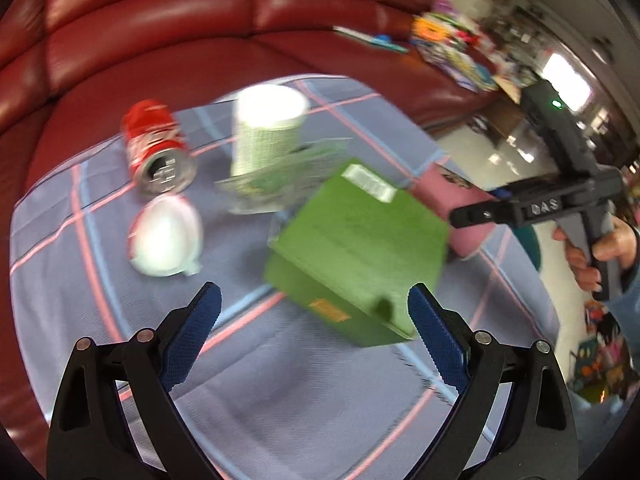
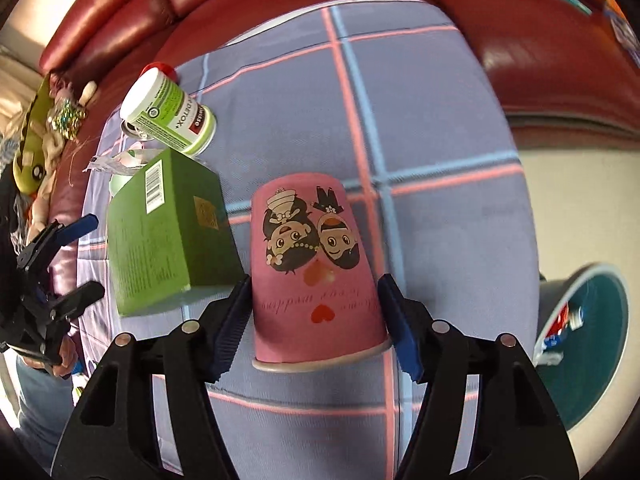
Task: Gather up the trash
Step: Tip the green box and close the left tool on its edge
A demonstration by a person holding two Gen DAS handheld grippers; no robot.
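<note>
A green box point(image 1: 356, 252) lies on the plaid cloth point(image 1: 280, 392). My left gripper point(image 1: 314, 320) is open just in front of the box, its right pad near the box's corner. Beyond lie a red soda can point(image 1: 158, 148), a white tub point(image 1: 268, 132), a white lid-like piece point(image 1: 166, 236) and a clear wrapper point(image 1: 276, 184). In the right wrist view a pink paper cup point(image 2: 316, 272) stands upside down between the fingers of my right gripper point(image 2: 314, 320), whose blue pads sit at its sides. The green box point(image 2: 168, 236) is left of the cup.
A red leather sofa point(image 1: 180, 32) carries the cloth. A teal bin point(image 2: 588, 344) with some trash inside stands on the floor at the right. Toys and clutter point(image 2: 44, 132) lie at the sofa's left end. The other gripper and hand point(image 1: 576, 208) show at the right.
</note>
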